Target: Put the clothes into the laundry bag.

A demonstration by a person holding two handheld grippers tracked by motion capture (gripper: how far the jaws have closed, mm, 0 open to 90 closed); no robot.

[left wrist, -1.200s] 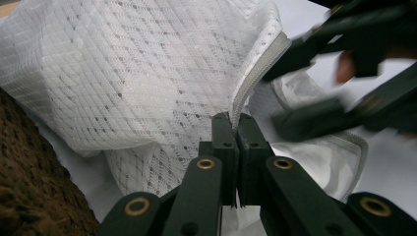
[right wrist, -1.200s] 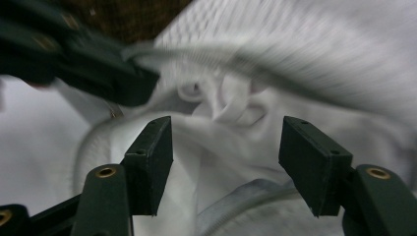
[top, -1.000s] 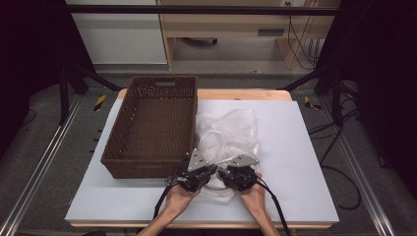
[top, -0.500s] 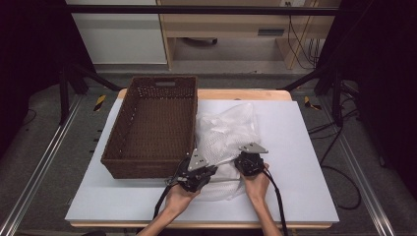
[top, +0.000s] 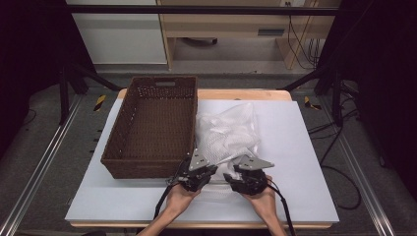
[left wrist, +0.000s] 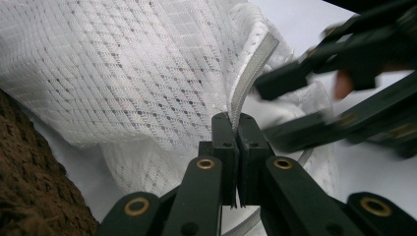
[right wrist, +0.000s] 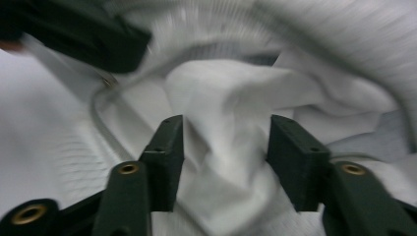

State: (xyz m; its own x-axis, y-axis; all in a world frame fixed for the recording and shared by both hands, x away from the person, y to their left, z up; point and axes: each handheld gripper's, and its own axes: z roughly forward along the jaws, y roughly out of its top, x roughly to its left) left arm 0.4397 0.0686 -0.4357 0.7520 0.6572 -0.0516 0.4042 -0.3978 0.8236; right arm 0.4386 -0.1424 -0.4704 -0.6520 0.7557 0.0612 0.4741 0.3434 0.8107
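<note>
The left gripper (left wrist: 235, 147) pinches the mesh bag's (top: 227, 130) taped rim, pinning its mouth open on the surface (top: 295, 147) beside the basket (top: 150, 128); the right gripper (right wrist: 223, 162), fingers just opening, straddles unclamped white cloth (right wrist: 231, 98) inside.

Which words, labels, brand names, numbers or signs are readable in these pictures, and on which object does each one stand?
None can be read.
The white mesh bag, the wicker basket and the left gripper bear no lettering.
The grey plate on the desk front at the back of the high view is too small to read.
</note>
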